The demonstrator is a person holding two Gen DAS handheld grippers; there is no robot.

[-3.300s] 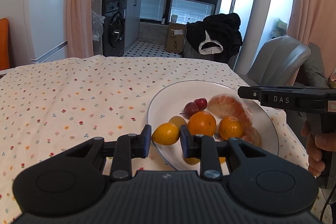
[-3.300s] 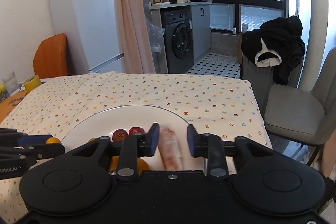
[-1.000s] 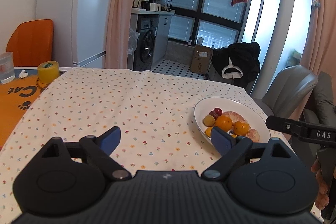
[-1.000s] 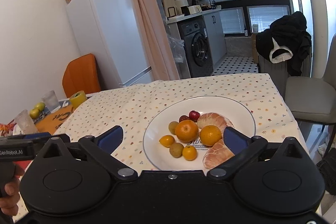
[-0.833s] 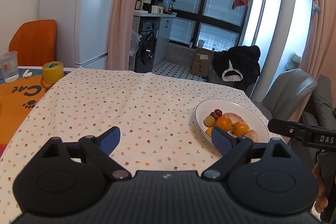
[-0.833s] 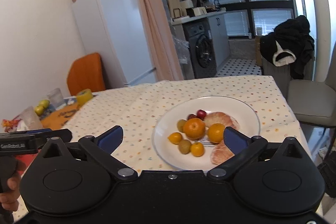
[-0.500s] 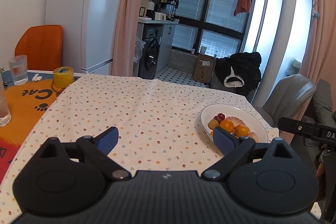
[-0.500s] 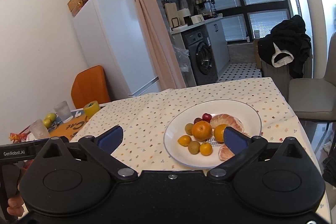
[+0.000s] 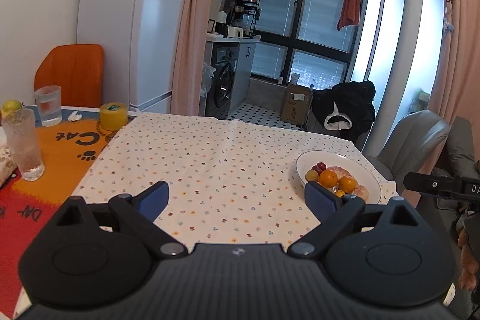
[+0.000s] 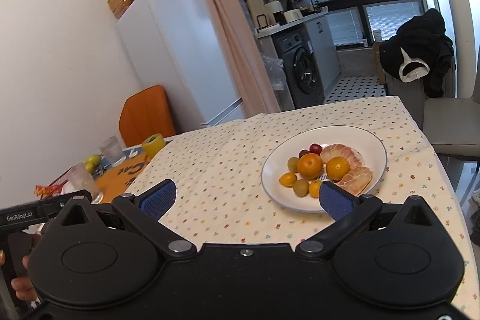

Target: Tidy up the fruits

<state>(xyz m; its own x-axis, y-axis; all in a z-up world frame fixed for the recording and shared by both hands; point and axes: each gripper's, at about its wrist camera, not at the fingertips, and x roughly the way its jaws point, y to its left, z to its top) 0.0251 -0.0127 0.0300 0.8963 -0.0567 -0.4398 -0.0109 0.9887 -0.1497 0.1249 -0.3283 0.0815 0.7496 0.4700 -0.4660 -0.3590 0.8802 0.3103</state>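
Left gripper (image 9: 237, 197): released, jaws spread wide, empty, held above the tabletop (image 9: 210, 158). Right gripper (image 10: 246, 198): released likewise, jaws wide, nothing between them.

Plate (image 10: 372, 146) flat on the floral cloth, near the tabletop's right edge. From the left gripper: plate (image 9: 354, 162) at 2 o'clock, well apart, partly behind the right blue pad. From the right gripper: plate at 1 o'clock, near, its front rim just behind the right pad.

On the plate, right wrist view:
- big orange (image 10: 310, 165) at centre, second orange (image 10: 338, 168) just beside it at 3 o'clock
- two peeled citrus pieces (image 10: 342, 153) at the right, one behind the oranges, one in front at 5 o'clock
- two red cherries (image 10: 314, 148) at 12 o'clock of the big orange
- greenish fruit (image 10: 293, 164) at 9 o'clock, touching it
- kumquat (image 10: 287, 179), brown-green fruit (image 10: 301, 187) and small orange fruit (image 10: 315, 188) in a row along the front

All fruit on the plate; none loose on the cloth.

Far left of tabletop: two glasses (image 9: 25, 140), yellow tape roll (image 9: 111, 116), orange mat (image 9: 60, 149). Well apart from plate.
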